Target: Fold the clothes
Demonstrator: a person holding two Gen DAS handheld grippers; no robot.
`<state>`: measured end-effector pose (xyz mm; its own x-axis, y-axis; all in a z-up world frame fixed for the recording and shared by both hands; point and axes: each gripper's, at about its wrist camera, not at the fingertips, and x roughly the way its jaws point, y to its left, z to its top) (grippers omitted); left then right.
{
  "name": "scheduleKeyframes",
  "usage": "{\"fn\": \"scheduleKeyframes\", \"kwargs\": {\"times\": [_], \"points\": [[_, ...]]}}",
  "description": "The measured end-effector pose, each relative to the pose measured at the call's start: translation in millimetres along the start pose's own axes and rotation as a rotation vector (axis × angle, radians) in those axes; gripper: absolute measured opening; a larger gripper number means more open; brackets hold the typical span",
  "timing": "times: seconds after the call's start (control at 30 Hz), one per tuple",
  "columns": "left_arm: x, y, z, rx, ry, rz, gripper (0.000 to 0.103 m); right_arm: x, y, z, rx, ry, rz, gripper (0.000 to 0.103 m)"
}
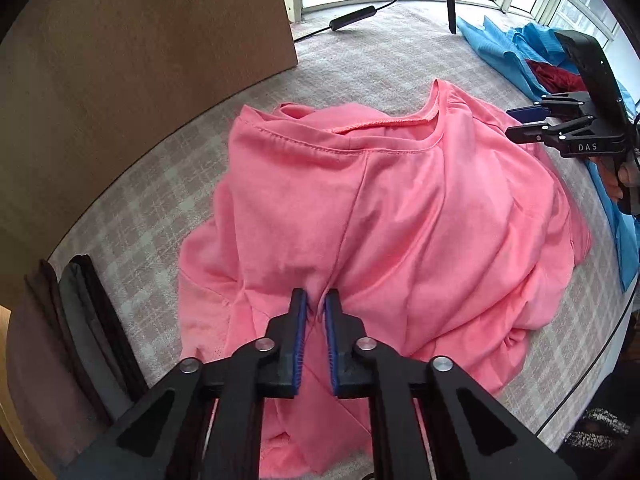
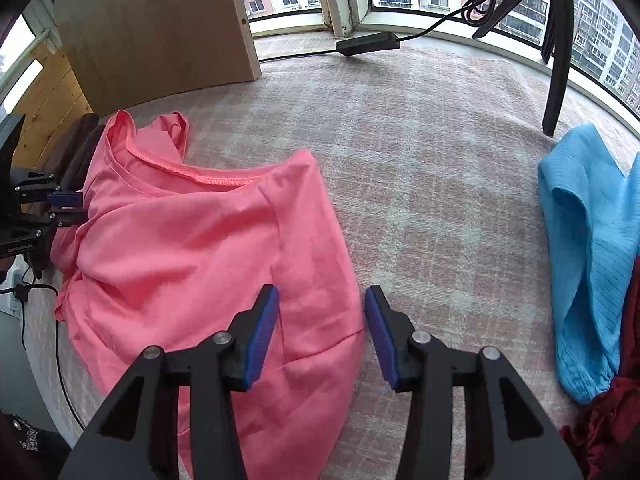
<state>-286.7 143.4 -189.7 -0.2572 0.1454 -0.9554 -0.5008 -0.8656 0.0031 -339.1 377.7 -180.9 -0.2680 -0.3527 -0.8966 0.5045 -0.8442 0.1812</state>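
Both tongs [image 1: 316, 300] [image 2: 322, 300] angled steeply downward.

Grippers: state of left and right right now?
Left gripper: jaws closed, pinching a fold of the pink shirt.
Right gripper: jaws open, holding nothing, over the shirt's edge.

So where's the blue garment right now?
In the right wrist view the blue garment lies at the right edge, beside a dark red cloth, apart from the pink shirt.
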Motion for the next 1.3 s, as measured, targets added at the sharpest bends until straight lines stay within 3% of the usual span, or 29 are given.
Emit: {"fn": "scheduleKeyframes", "kwargs": {"times": [0.2,0.33,0.47,0.5,0.53,0.6,0.63,0.67,0.7,0.73,0.87,1.03,1.1,1.13,1.2,1.23,1.27,1.3], "points": [[-31.2,8.5,-2.0,-0.04,-0.077,-0.025,0.003,-4.8,-0.2,0.5,0.001,0.005,0.056,0.044],[-43.4,12.4,0.2,-0.036,-0.122,0.038,0.003,-9.4,-7.2,4.6,0.031,-0.032,0.05,0.044],[-32.7,25.4,3.3,-0.062,-0.108,0.073,0.008,-0.7,-6.9,9.8,0.027,-0.021,0.055,0.044],[-30.1,28.7,4.1,-0.069,-0.105,0.082,0.012,2.4,-5.4,11.0,0.018,-0.015,0.051,0.044],[-27.0,31.0,4.7,-0.072,-0.102,0.091,0.028,4.4,-3.5,11.5,0.008,-0.011,0.049,0.044],[-18.5,29.1,4.5,-0.053,-0.104,0.083,0.047,4.4,1.4,10.7,-0.017,-0.009,0.05,0.044],[-14.1,28.0,4.3,-0.044,-0.103,0.064,0.043,4.5,3.8,10.3,-0.029,-0.008,0.051,0.035],[-8.9,27.1,3.5,-0.042,-0.086,0.028,0.034,4.5,6.2,9.9,-0.041,-0.007,0.052,0.013],[-3.7,26.8,3.9,-0.053,-0.064,0.0,0.009,4.5,8.6,9.5,-0.054,-0.006,0.053,0.004],[0.0,26.5,3.9,-0.064,-0.048,-0.02,0.003,3.5,10.8,9.2,-0.061,-0.009,0.058,0.003],[-30.2,26.4,-1.2,-0.104,-0.12,-0.008,0.003,-30.9,20.4,8.1,-0.061,-0.103,0.048,0.003],[-133.5,27.4,-8.9,-0.109,-0.31,0.131,0.002,-121.6,34.3,14.8,-0.078,-0.304,0.027,0.002],[-174.5,23.7,-12.0,-0.077,-0.38,0.148,0.003,-153.0,41.6,21.7,-0.107,-0.329,0.088,0.003],[-189.2,21.2,-13.7,-0.069,-0.401,0.165,0.003,-163.4,45.4,24.2,-0.121,-0.325,0.12,0.004],[-204.0,16.7,-18.1,-0.069,-0.403,0.186,0.003,-168.0,54.7,22.8,-0.149,-0.298,0.108,0.029],[-205.8,13.9,-22.7,-0.064,-0.395,0.195,0.003,-161.2,60.6,18.4,-0.174,-0.287,0.062,0.063],[-206.4,11.4,-28.2,-0.06,-0.385,0.203,0.003,-151.0,65.9,12.1,-0.204,-0.28,0.027,0.072],[-202.1,10.1,-36.9,-0.063,-0.368,0.205,0.003,-139.5,70.2,5.8,-0.229,-0.264,0.004,0.072]]}}
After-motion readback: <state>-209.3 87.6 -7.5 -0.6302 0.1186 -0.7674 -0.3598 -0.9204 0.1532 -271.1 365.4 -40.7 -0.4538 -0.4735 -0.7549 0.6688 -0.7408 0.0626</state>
